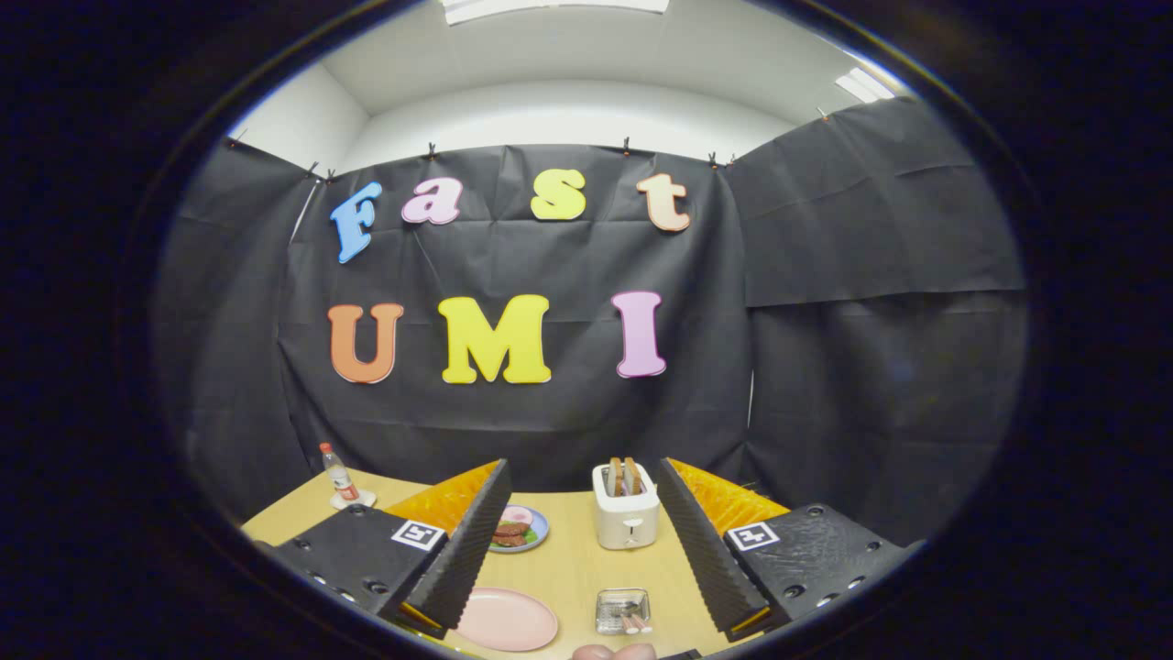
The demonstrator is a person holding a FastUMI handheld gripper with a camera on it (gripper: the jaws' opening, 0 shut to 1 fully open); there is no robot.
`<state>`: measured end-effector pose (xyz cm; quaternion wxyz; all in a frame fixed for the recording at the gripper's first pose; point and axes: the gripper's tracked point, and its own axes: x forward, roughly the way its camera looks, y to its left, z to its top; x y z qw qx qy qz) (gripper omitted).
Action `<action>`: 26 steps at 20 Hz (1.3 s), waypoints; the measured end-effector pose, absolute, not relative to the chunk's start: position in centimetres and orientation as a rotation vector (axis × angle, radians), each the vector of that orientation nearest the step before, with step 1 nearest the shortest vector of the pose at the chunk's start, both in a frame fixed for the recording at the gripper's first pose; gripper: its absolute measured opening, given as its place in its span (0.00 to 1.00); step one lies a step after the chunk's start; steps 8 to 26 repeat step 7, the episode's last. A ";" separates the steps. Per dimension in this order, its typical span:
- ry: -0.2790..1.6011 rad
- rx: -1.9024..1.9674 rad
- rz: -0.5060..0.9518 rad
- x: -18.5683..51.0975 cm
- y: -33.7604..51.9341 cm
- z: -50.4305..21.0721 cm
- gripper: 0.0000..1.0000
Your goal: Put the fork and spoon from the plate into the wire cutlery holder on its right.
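The gripper [579, 541] is hovering above the wooden table [573, 573], its two black ribbed fingers [463, 550] standing wide apart and holding nothing. Between the fingers, down on the table, a pink plate [507, 620] is lying bare beside the left finger. Just to the plate's right the wire cutlery holder [623, 610] is sitting, and pinkish handles, apparently the cutlery [630, 621], are lying inside it; which is fork and which is spoon I cannot tell at this size. Farther back between the fingers, a white toaster [626, 518] is standing with two slices of toast poking up. A small blue plate of food [518, 529] is showing partly behind the left finger. A bottle with a red cap [338, 475] is standing near the far left corner. Fingertips of a person's hand [615, 652] are peeking in nearest the camera.
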<state>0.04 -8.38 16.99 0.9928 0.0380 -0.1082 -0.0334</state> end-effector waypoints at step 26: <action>-0.205 0.109 -0.042 0.4 -8.2 16.1 0.96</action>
